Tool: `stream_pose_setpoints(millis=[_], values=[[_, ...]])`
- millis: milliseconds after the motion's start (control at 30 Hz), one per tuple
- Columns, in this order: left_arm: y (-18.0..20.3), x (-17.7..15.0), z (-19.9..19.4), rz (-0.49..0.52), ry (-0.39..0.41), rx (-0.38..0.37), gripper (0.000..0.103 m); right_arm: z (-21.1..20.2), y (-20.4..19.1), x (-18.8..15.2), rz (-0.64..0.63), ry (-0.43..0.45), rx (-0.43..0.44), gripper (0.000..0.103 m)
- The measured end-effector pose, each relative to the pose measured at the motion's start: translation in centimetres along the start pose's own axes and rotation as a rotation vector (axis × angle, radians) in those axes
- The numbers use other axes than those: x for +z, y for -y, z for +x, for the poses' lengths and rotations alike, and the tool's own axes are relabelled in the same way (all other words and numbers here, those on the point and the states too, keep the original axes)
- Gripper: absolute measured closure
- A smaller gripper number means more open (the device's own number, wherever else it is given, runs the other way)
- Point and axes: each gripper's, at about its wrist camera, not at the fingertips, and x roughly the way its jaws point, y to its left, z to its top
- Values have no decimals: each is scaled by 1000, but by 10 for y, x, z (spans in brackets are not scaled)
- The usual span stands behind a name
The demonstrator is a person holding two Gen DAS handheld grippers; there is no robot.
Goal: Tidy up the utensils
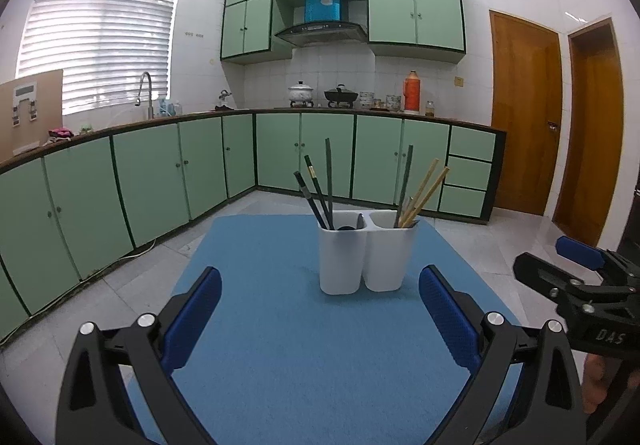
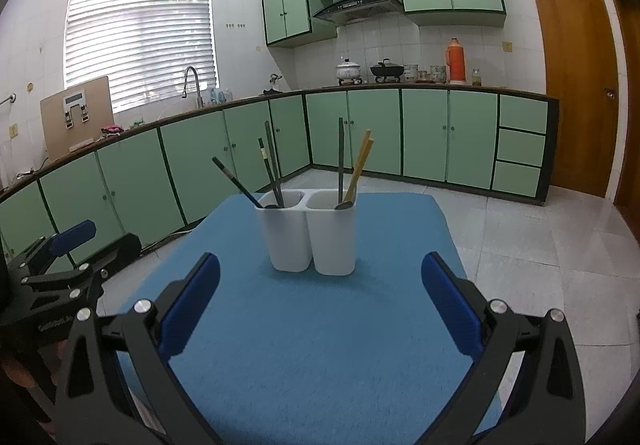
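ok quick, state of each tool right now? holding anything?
Left tool: open, holding nothing, short of the white utensil holder.
Right tool: open, holding nothing, also short of the holder.

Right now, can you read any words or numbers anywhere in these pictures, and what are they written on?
"DAS": pale letters on the black body of the right gripper, seen from the left wrist view.
Pale lettering on the black body of the left gripper, seen from the right wrist view: too blurred to read.
White labels on the cardboard box on the counter: too small to read.
White marking on the blue box above the range hood: too blurred to read.
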Motion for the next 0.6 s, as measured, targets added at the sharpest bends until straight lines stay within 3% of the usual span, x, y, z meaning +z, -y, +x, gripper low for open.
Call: stream_pose_setpoints(millis=[600], values=[[0, -2, 3, -6, -36, -2, 6, 9, -3, 3, -26, -33, 3, 5]])
